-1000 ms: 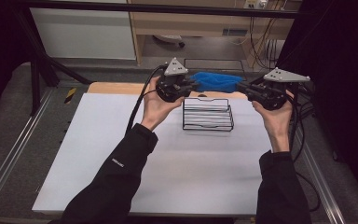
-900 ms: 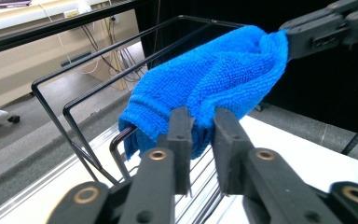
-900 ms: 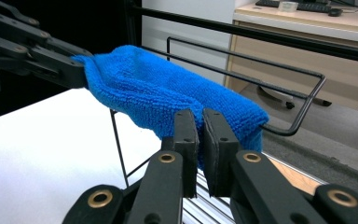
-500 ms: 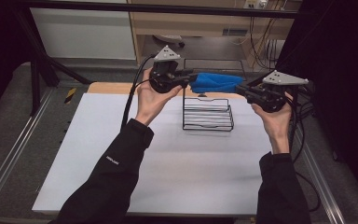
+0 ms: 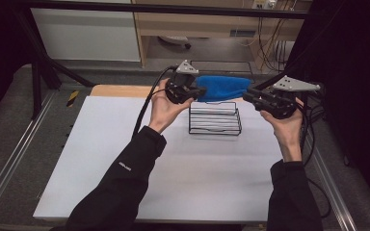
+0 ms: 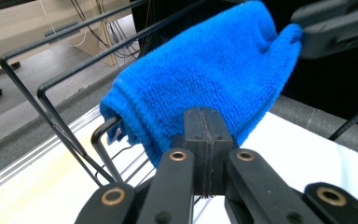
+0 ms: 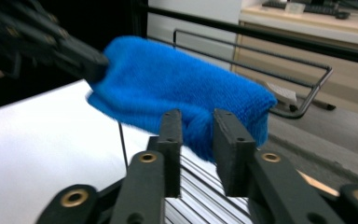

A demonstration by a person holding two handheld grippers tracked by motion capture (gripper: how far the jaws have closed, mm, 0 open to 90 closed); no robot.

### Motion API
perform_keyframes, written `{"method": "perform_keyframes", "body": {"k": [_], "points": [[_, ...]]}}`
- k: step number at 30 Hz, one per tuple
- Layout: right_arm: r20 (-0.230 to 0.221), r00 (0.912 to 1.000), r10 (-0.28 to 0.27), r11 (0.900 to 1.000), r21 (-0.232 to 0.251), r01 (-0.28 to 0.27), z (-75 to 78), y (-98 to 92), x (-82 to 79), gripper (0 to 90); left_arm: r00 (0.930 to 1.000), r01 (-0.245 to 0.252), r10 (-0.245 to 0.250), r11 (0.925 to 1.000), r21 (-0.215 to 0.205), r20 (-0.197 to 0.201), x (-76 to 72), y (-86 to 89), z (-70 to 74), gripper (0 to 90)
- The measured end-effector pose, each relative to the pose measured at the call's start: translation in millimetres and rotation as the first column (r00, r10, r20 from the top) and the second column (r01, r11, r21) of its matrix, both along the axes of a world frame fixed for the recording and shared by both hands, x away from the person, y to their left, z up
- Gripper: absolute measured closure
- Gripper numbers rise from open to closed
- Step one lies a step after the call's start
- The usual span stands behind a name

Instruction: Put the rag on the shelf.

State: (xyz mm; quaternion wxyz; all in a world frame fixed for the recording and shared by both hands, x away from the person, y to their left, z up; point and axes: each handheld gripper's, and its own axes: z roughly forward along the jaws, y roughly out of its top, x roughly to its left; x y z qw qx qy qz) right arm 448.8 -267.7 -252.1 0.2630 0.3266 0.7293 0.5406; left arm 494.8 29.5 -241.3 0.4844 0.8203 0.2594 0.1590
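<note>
While my left gripper (image 5: 198, 91) clamps the blue microfibre cloth (image 5: 221, 87) above the wire rack (image 5: 215, 119), my right gripper (image 5: 248, 95) has just released it; draping remains.

One blue cloth (image 5: 220, 87), one wire rack (image 5: 215, 121), two claws

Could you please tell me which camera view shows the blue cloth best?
The left gripper view: the blue cloth is large and sharp there. The right gripper view shows it blurrier, and the high view shows it small above the wire basket.
</note>
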Motion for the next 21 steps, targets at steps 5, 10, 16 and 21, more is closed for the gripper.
{"method": "perform_keyframes", "body": {"k": [5, 10, 16, 21], "points": [[-0.024, 0.9992, 0.031, 0.999, 0.016, -0.031, 1.3, 7.0, 0.9, 78.8, 1.0, -0.004, 0.003, 0.9998, 0.021, 0.007, 1.1, -1.0, -7.3, 89.7], [-0.105, 0.9945, -0.006, 1.0, -0.012, 0.004, -9.9, 14.2, 9.9, 90.0, 0.9996, -0.014, 0.013, 0.9994, 0.03, 0.025, 2.7, -1.3, -14.6, 89.6], [-0.108, 0.9902, -0.089, 0.996, -0.041, 0.085, -25.7, 15.3, 19.6, 90.0, 0.9993, -0.023, 0.023, 0.9997, 0.009, 0.03, 6.5, -1.6, -21.4, 89.5], [-0.082, 0.9935, -0.078, 0.997, -0.021, 0.077, -26.5, 12.3, 16.0, 87.2, 0.9992, -0.019, 0.019, 0.9998, 0.002, 0.034, 4.3, 1.3, -21.3, 88.1]]}}
